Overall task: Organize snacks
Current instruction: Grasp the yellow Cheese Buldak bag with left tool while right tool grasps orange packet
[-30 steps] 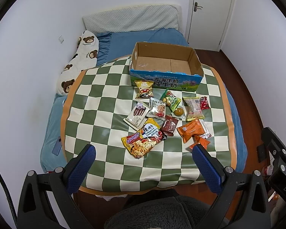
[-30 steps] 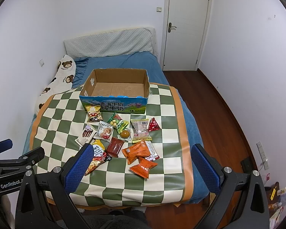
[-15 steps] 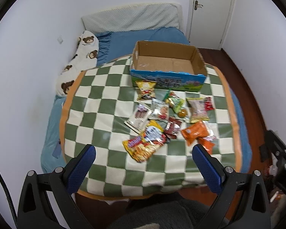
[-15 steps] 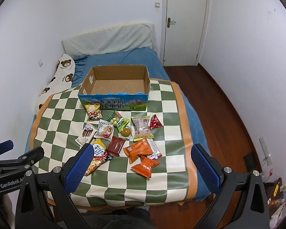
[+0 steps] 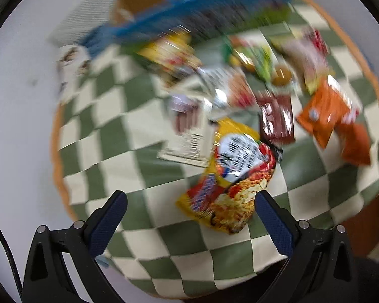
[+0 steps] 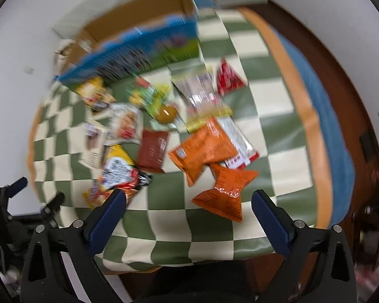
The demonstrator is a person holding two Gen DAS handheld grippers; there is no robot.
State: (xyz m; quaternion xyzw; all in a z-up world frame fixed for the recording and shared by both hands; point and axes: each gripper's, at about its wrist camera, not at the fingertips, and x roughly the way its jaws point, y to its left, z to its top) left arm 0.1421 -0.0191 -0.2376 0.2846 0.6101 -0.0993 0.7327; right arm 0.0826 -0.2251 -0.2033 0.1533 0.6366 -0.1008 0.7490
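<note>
Several snack packets lie in a loose pile on the green-and-cream checked table (image 5: 144, 136). Both views are motion-blurred. My left gripper (image 5: 189, 207) is open and empty, just in front of a yellow and red chip bag (image 5: 230, 184). A brown packet (image 5: 276, 121) and orange packets (image 5: 326, 116) lie to its right. My right gripper (image 6: 188, 203) is open and empty, with a small orange packet (image 6: 224, 192) between its fingers and a larger orange packet (image 6: 204, 149) beyond. The open cardboard box (image 6: 139, 48) with a blue front stands behind the pile; it also shows in the left wrist view (image 5: 202, 7).
The table has an orange rim (image 6: 308, 116), with blue bedding (image 6: 326, 106) and dark wood floor (image 6: 346, 80) to the right. White walls stand to the left. The left gripper's body (image 6: 15, 197) shows at the left edge of the right wrist view.
Both grippers have dropped quickly toward the table and closer to the snacks, which now fill the views. Both jaws stay open. The snacks and the box have not moved.
</note>
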